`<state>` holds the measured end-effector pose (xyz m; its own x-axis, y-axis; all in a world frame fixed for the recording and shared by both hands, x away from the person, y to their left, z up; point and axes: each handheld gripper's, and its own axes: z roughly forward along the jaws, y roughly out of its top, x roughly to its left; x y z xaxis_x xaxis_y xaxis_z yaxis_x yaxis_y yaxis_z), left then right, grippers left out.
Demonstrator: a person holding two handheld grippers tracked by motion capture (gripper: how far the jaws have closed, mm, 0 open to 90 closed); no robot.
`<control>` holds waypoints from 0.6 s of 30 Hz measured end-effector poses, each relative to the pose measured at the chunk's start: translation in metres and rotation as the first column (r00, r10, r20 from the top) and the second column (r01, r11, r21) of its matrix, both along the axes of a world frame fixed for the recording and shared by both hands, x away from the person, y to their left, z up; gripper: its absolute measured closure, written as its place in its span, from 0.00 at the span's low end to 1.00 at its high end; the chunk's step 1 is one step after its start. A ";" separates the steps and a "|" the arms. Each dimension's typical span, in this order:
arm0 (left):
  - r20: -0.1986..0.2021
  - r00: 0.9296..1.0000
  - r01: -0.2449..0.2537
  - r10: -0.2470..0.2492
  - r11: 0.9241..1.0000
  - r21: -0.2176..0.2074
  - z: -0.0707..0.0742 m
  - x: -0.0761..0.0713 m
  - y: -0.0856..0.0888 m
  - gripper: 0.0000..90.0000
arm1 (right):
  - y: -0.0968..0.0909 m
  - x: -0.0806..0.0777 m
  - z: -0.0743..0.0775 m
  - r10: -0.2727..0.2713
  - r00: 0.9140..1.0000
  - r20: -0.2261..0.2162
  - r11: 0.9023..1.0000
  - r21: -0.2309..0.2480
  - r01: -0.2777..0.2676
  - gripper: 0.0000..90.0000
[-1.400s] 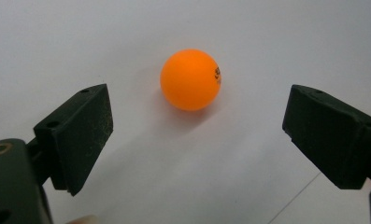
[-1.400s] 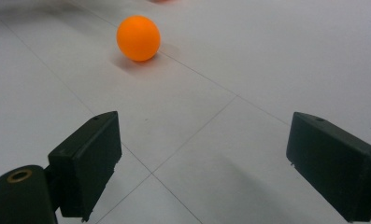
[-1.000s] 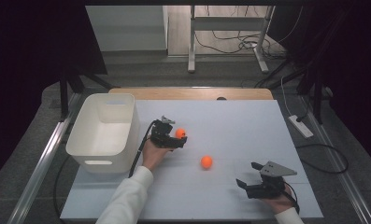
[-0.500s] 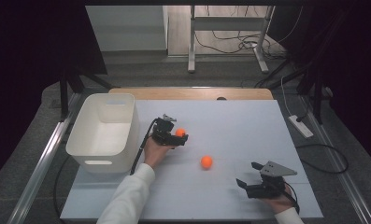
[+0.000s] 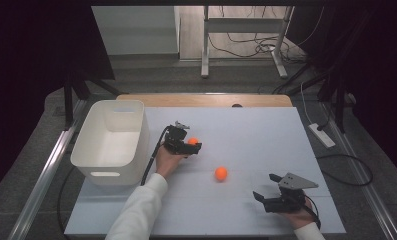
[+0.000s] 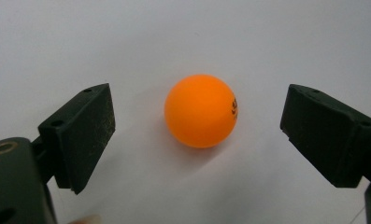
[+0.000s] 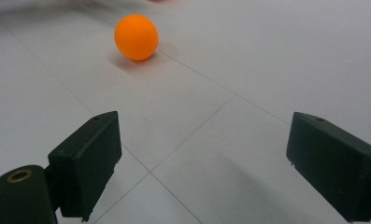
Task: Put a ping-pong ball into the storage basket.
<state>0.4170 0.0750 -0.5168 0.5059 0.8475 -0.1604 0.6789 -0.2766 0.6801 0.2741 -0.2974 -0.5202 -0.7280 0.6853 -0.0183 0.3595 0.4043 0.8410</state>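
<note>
We see 2 orange balls on the white table (image 5: 266, 125). The left gripper (image 5: 192, 146) sits near the middle of the table, just right of the white bin (image 5: 113, 137), and its jaws are spread wide around the first orange ball (image 5: 192, 141). In the left gripper view that ball (image 6: 201, 111) rests on the table surface between the 2 black jaws, with a clear gap on each side, so neither jaw touches it. A small dark printed mark shows on its right side.

The second orange ball (image 5: 221, 173) lies on the table nearer the person, between the 2 grippers and apart from both. In the right gripper view we see it (image 7: 136, 37) ahead and to the left of the jaws, resting beside a thin seam line in the table cover.

The right gripper (image 5: 264, 197) is held low near the table's front right corner, with its grey three-cornered plate on top. Its jaws are also spread wide, with bare table between them.

The white bin stands at the table's left edge, upright, and what we see of its inside is plain white.
</note>
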 end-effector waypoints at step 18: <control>-0.027 1.000 0.006 -0.005 1.000 0.014 -0.009 0.010 -0.004 0.17 | 0.000 -0.001 0.000 -0.003 1.000 -0.002 1.000 -0.001 0.003 0.11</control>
<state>0.4271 0.0714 -0.5259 0.5062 0.8471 -0.1620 0.6956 -0.2899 0.6573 0.2736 -0.2975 -0.5203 -0.7257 0.6878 -0.0179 0.3623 0.4040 0.8400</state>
